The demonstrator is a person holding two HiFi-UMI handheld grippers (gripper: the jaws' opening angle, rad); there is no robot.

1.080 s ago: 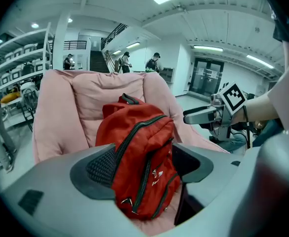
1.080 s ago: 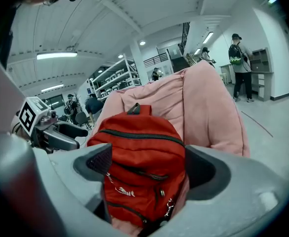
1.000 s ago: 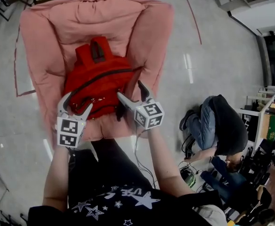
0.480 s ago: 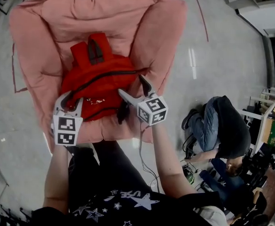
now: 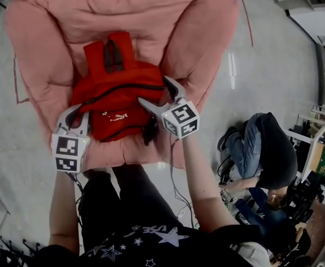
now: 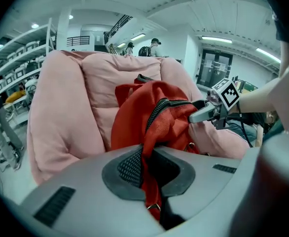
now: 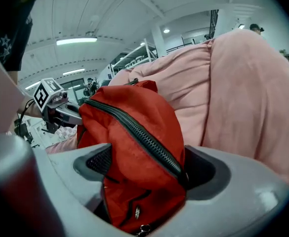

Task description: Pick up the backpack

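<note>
A red backpack (image 5: 118, 90) with a dark zipper lies on the seat of a pink beanbag chair (image 5: 151, 21). My left gripper (image 5: 76, 118) is at the bag's near left edge. In the left gripper view its jaws are closing tight on a fold of the backpack's red fabric (image 6: 151, 107), which is pinched between the pads (image 6: 129, 167). My right gripper (image 5: 158, 93) is at the bag's right side with its jaws spread wide. In the right gripper view the backpack's zippered corner (image 7: 129, 132) fills the gap between them.
The chair's puffy arms rise on both sides of the bag. A person (image 5: 262, 149) sits on the grey floor to the right, with desks and gear (image 5: 318, 149) behind. Storage shelves (image 6: 16, 58) stand at the left in the left gripper view.
Both grippers have moved forward and down onto the backpack. The left jaws, wide open a second ago, have shut on the bag's edge. The right jaws stay spread.
</note>
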